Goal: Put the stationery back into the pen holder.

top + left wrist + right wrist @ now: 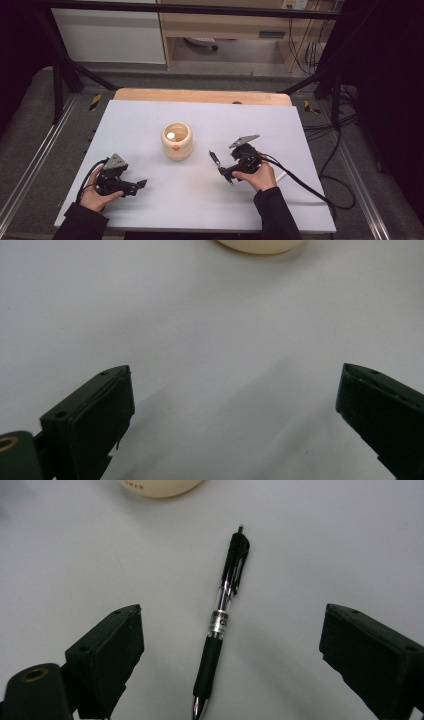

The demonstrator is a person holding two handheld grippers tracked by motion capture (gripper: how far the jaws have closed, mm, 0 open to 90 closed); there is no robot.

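Lying flat on the white bench between the spread right tongs, the slim black-and-clear plastic pen is judged light, stiff and slippery; its rubber sleeve is best gripped. The left tongs are spread, empty.

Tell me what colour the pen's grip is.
Black; the pen shows best in the right gripper view.

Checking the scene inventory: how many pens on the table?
1. The black retractable pen lies flat on the white table, between the open jaws of the right gripper, near the cream pot. The pot's inside is partly hidden, so more could sit there.
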